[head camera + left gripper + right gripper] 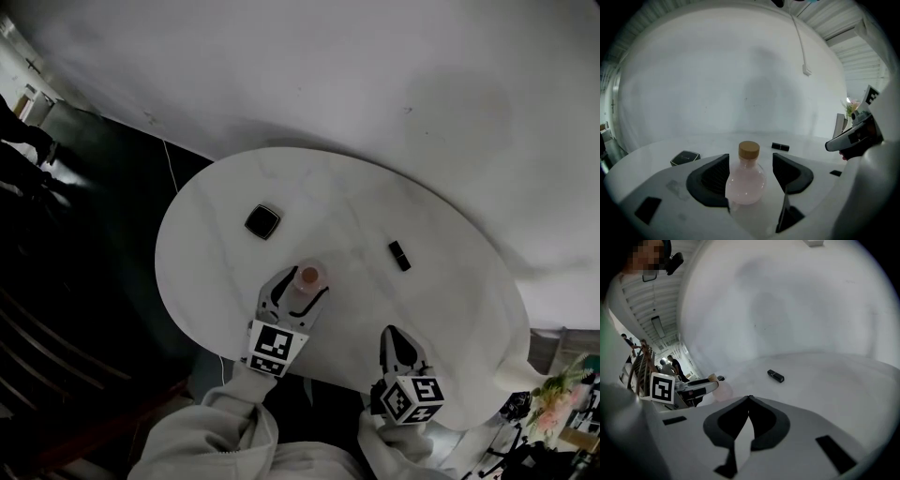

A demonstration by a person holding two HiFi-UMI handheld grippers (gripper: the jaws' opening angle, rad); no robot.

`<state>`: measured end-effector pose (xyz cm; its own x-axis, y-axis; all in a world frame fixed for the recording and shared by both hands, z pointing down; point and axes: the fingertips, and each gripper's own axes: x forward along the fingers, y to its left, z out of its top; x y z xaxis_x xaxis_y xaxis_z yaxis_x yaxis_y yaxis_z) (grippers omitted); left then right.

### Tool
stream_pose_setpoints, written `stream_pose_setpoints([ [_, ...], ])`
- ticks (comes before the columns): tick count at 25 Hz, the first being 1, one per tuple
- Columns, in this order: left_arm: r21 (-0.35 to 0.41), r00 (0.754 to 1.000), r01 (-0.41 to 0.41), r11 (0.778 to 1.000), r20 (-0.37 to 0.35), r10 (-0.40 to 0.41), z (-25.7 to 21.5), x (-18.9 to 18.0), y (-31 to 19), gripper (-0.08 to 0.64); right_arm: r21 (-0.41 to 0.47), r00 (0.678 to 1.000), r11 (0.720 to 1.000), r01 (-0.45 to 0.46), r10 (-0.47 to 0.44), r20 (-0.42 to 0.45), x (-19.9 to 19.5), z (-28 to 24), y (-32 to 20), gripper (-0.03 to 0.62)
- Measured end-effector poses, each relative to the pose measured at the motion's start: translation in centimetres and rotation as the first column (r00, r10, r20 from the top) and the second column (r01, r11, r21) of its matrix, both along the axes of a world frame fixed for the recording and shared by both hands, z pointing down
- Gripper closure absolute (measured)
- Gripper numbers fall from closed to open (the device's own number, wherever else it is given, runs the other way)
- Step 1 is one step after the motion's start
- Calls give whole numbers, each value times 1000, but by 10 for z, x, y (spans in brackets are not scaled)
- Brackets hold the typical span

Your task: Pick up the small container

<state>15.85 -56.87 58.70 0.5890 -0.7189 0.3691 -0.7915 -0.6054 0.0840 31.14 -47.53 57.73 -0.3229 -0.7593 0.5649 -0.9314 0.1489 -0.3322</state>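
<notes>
The small container is a round pink flask with a cork lid (307, 278) (746, 180). It stands upright on the round white table (375, 197) near the front left. My left gripper (298, 292) (750, 160) is open with a jaw on each side of the flask. The left pad lies against the glass or very near it, and a narrow gap shows at the right pad. My right gripper (394, 336) (749, 398) is shut and empty, low over the table's front edge, to the right of the flask. In the right gripper view the flask (718, 390) shows pale at the left.
A black square item (262, 221) (685, 157) lies beyond the flask to the left. A small black rectangular piece (400, 255) (776, 376) lies at the middle right. A white wall rises behind the table. People stand far off at the left.
</notes>
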Motion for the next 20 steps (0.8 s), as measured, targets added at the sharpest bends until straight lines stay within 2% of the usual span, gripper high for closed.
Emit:
stream_pose_setpoints([
  [5, 29, 1000, 10, 1000, 14, -11, 2, 10, -17, 293, -19, 1000, 1000, 11, -11, 6, 7, 8, -13, 543],
  [9, 24, 1000, 20, 999, 20, -21, 5, 13, -23, 293, -27, 1000, 999, 24, -24, 7, 7, 9, -17, 543],
  [11, 33, 999, 24, 999, 42, -26, 7, 14, -24, 296, -36, 1000, 999, 25, -25, 10, 7, 11, -17, 543],
  [14, 48, 997, 46, 998, 66, -49, 9, 11, -26, 356, -47, 1000, 999, 22, -22, 15, 8, 15, -14, 543],
  [17, 64, 997, 58, 996, 53, -62, 3, 9, -28, 374, -51, 1000, 999, 18, -17, 14, 9, 14, -14, 543],
  [19, 83, 996, 62, 995, 56, -66, -1, 9, -29, 434, -51, 1000, 999, 16, -15, 13, 9, 13, -15, 543],
  [20, 88, 996, 62, 994, 59, -67, -1, 9, -29, 436, -50, 1000, 999, 15, -14, 13, 10, 13, -16, 543],
])
